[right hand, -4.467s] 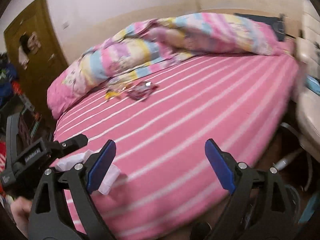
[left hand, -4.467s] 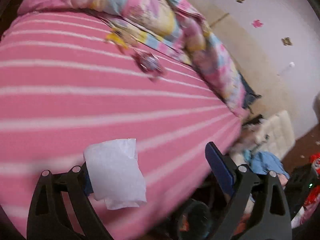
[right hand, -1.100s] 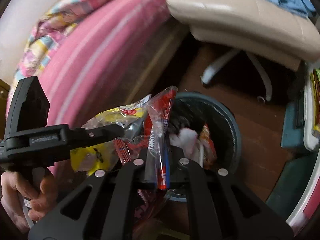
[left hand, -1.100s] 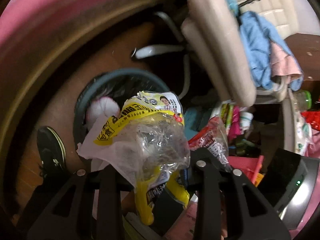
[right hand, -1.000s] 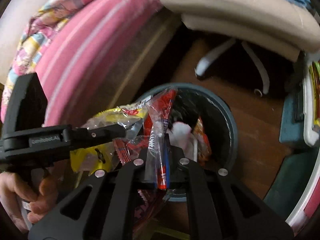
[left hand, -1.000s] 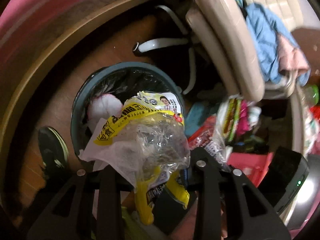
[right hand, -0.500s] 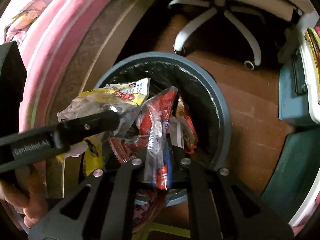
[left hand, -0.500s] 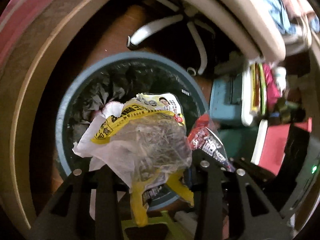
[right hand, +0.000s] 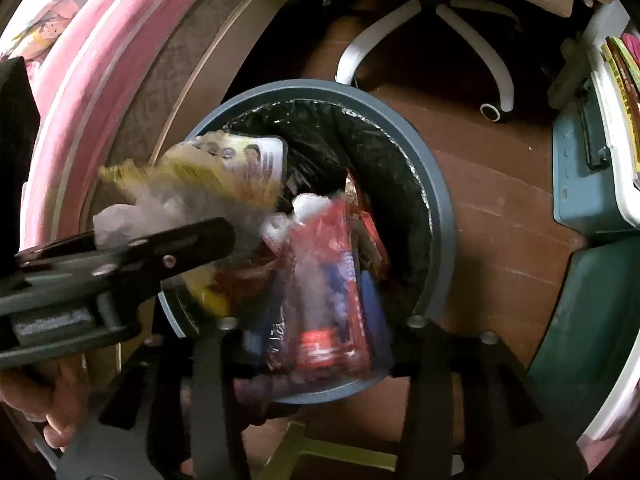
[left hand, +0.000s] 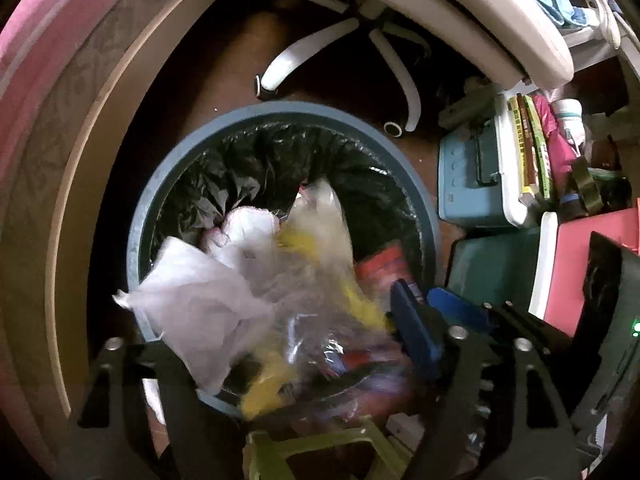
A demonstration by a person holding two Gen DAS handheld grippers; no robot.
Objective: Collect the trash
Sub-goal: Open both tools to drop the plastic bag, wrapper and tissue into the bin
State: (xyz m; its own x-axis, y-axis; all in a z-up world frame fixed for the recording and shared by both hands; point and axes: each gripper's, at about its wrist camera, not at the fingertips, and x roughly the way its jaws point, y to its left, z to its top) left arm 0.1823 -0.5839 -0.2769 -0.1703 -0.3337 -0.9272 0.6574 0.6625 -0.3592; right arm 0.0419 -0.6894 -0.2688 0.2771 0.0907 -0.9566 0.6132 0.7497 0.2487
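1. your left gripper (left hand: 288,336) is opening its jaws; the crumpled white tissue and clear yellow-printed wrapper (left hand: 240,288) sit blurred between them, over the bin
2. your right gripper (right hand: 316,328) is opening too, the red and clear plastic wrapper (right hand: 324,280) loose between its fingers
3. beneath both, the round blue-grey bin with a black liner (left hand: 280,116) already holds trash
4. beyond it stands the white office chair base (left hand: 320,44)
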